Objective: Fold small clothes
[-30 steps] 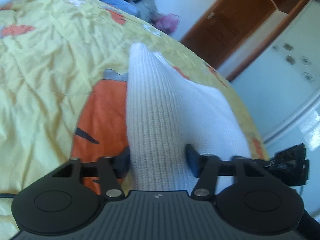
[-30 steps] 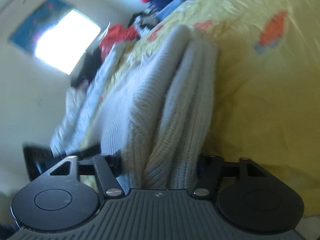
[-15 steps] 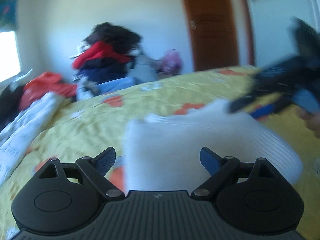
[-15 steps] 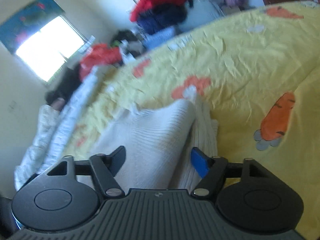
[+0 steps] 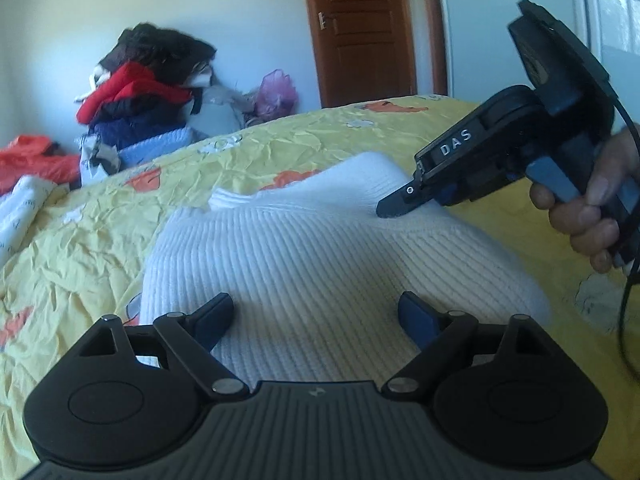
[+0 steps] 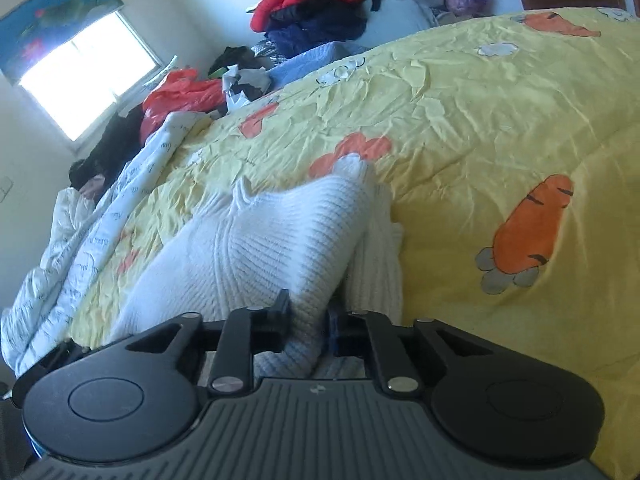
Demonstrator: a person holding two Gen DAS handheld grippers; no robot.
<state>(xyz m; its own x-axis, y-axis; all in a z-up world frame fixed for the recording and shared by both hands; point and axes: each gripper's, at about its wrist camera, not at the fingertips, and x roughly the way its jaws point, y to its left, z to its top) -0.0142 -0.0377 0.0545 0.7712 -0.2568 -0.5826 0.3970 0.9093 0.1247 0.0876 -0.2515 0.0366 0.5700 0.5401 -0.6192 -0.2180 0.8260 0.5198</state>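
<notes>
A white ribbed knit garment (image 5: pixel 320 248) lies folded on the yellow carrot-print bedspread (image 5: pixel 80 240). My left gripper (image 5: pixel 318 316) is open just above its near edge and holds nothing. In the left wrist view my right gripper (image 5: pixel 394 205) reaches in from the right, its tips at the garment's far edge. In the right wrist view my right gripper (image 6: pixel 310 320) is shut on a fold of the white garment (image 6: pixel 272 248), pinching its near edge.
A pile of red, dark and blue clothes (image 5: pixel 140 96) sits at the far side of the bed. A white printed cloth (image 6: pixel 92 240) lies along the bed's left side. A brown door (image 5: pixel 360 32) and a window (image 6: pixel 80 80) are in the background.
My left gripper let go of the garment and opened. The garment dropped flat on the bed. My right gripper opened half a second ago and has shut again on a fold.
</notes>
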